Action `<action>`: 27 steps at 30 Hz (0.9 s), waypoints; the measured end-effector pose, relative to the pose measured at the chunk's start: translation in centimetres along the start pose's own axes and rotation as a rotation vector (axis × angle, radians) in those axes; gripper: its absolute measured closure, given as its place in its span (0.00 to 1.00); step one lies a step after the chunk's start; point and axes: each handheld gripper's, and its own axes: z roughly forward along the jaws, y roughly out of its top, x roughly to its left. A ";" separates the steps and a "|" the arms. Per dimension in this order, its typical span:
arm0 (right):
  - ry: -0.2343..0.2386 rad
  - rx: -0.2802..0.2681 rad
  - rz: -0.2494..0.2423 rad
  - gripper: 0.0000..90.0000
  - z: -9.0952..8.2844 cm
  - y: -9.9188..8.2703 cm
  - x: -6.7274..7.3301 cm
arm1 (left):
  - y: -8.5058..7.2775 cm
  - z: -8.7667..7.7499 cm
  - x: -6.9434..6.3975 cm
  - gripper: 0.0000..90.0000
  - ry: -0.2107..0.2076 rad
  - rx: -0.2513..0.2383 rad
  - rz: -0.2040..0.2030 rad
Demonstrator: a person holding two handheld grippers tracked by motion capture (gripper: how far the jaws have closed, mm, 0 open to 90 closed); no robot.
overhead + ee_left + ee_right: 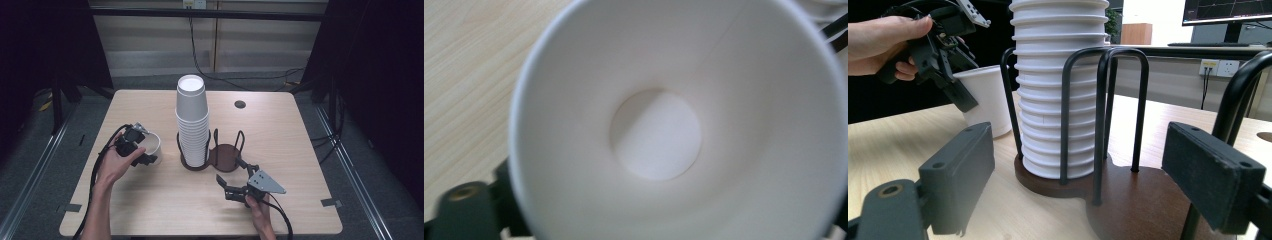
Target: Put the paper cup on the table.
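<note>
While the left gripper (141, 150) pinches the rim of a single white paper cup (151, 146) standing upright on the pale wooden table (150, 200), its jaws are drawn narrow on the cup wall. That cup sits at the table's left, just left of the dark brown wooden cup holder with black wire hoops (224, 156). A tall stack of white paper cups (192, 120) fills the holder's left bay; the right bay is bare. The right gripper (231, 184) rests near the holder's near right side, its jaws spread wide with nothing between them, facing the stack.
</note>
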 end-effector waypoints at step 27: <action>-0.004 0.005 0.001 0.15 0.0 0.0 0.0 | -2.8 -0.6 -0.2 0.18 0.046 -0.101 -0.040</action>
